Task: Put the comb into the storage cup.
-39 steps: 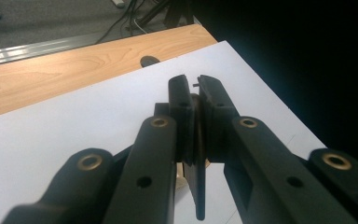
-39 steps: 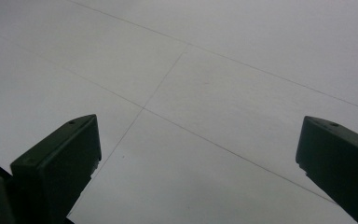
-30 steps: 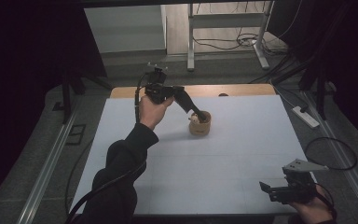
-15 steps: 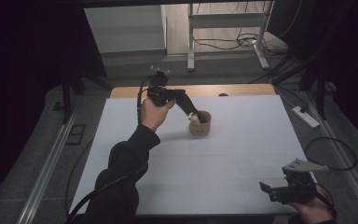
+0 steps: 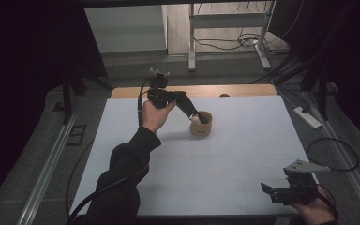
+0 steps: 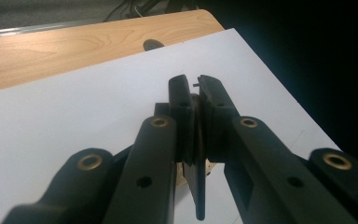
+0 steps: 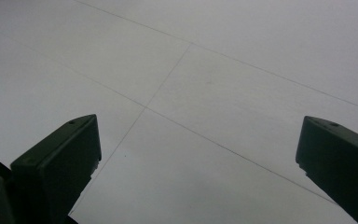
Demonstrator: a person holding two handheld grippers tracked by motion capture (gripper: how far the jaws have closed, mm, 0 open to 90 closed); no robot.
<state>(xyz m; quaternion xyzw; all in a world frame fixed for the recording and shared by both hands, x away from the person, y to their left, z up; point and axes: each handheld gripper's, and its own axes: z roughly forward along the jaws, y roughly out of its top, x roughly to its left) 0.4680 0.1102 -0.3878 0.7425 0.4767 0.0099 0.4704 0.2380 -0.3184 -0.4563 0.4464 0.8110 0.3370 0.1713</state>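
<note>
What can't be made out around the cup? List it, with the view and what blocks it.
- Inside of the cup: high view, too small and dim; the left hand-held gripper reaches over its rim.
- The thin thing clamped in the left hand-held gripper: left gripper view, the jaws cover most of it; what it is cannot be told.
- The cup in the left gripper view: hidden behind the jaws but for a sliver.
- Right hand: high view, cut off by the bottom edge.

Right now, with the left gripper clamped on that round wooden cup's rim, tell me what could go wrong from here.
1. The left gripper pinches only the thin near rim of the round wooden cup, seemingly with a small pale thing; a lift could tilt the cup or let it slip.
2. The cup stands free on the white table sheet, so a sideways pull may drag or topple it.
3. The right gripper rests open at the near edge, too far away to steady it.
</note>
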